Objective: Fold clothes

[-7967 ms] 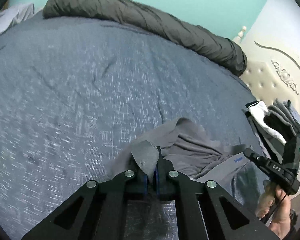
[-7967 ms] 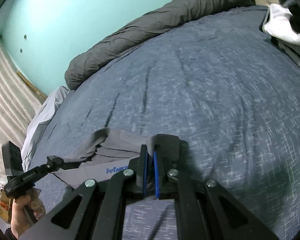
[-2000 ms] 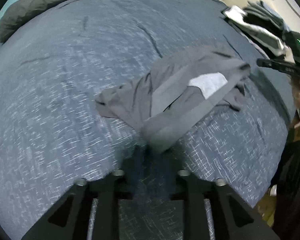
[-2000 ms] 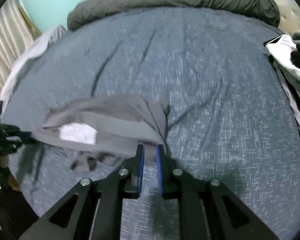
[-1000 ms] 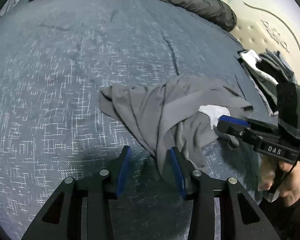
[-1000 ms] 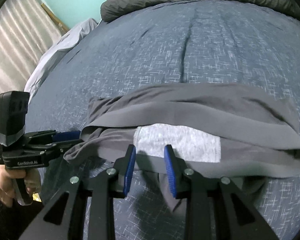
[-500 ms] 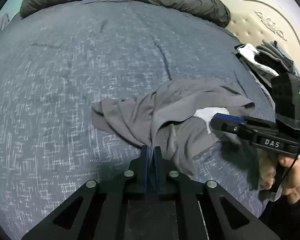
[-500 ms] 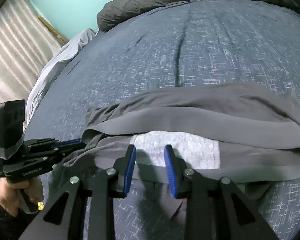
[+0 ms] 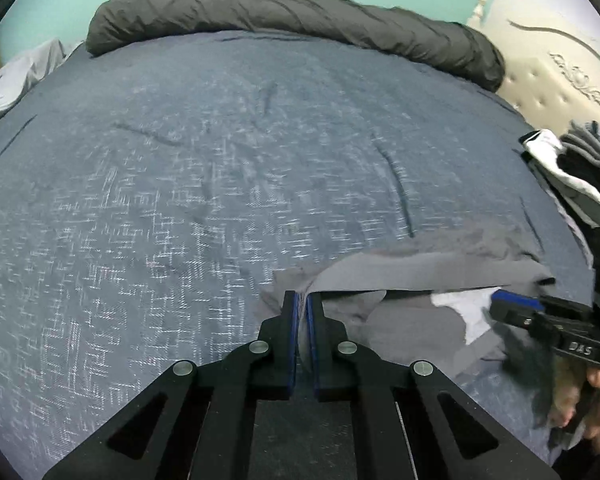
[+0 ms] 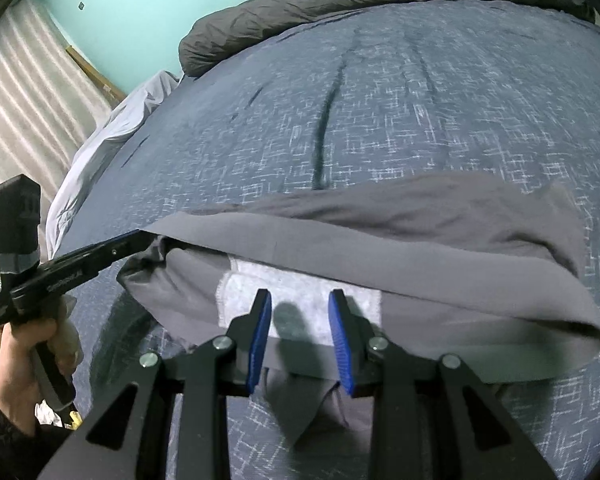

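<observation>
Left tongs (image 9: pixel 303 300) pinching the garment's (image 10: pixel 400 236) corner, blue pads pressed together on grey cloth. Right tongs (image 10: pixel 300 320) spread wide, hovering over a pale patch (image 10: pixel 300 284) on the same garment. Grey, rumpled, one broad band folded across the top, lying near the bed's (image 9: pixel 180 180) edge on a speckled blue cover. Beyond: dark rolled duvet (image 9: pixel 292 20) along the far side, heaped clothes (image 9: pixel 572 172) by the cream headboard (image 9: pixel 560 68).
</observation>
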`<state>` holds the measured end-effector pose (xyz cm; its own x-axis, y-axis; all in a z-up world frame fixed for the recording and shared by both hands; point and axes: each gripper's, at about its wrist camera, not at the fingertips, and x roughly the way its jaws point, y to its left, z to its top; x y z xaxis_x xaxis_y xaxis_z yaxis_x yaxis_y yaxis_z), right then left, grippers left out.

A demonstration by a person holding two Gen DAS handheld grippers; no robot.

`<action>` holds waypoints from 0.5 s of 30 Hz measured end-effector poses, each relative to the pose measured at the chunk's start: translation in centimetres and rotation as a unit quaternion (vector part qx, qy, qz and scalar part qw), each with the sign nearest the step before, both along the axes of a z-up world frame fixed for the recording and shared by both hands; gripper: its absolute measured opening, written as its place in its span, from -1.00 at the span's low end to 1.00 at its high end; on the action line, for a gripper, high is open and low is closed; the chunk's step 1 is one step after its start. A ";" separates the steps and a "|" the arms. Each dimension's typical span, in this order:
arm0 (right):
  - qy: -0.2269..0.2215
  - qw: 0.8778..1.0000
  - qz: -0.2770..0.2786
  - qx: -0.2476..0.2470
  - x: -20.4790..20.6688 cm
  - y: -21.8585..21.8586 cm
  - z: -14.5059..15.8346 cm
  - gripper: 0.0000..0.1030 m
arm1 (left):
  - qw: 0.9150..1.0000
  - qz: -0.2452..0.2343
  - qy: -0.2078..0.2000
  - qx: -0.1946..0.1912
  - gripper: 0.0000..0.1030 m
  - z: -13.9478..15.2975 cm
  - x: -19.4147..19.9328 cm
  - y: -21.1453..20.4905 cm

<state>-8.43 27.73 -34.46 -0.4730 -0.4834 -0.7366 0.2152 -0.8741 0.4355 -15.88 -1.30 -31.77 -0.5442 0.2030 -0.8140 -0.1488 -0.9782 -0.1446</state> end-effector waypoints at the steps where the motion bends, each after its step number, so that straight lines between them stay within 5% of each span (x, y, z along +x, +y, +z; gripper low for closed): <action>1: 0.001 1.000 -0.001 -0.001 0.0 0.1 0.0 -0.44 | 1.000 0.003 0.001 -0.002 -0.87 0.0 -0.2 -0.1; 15: 0.018 0.997 0.067 -0.028 0.3 -5.1 1.1 -0.43 | 0.998 0.030 -0.002 0.057 -0.75 0.7 2.4 -3.6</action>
<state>-8.09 22.65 -33.39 -0.4279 -0.5839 -0.6899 0.3447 -0.8110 0.4727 -13.52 -4.85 -31.08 -0.5554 0.2617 -0.7894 -0.0890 -0.9625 -0.2564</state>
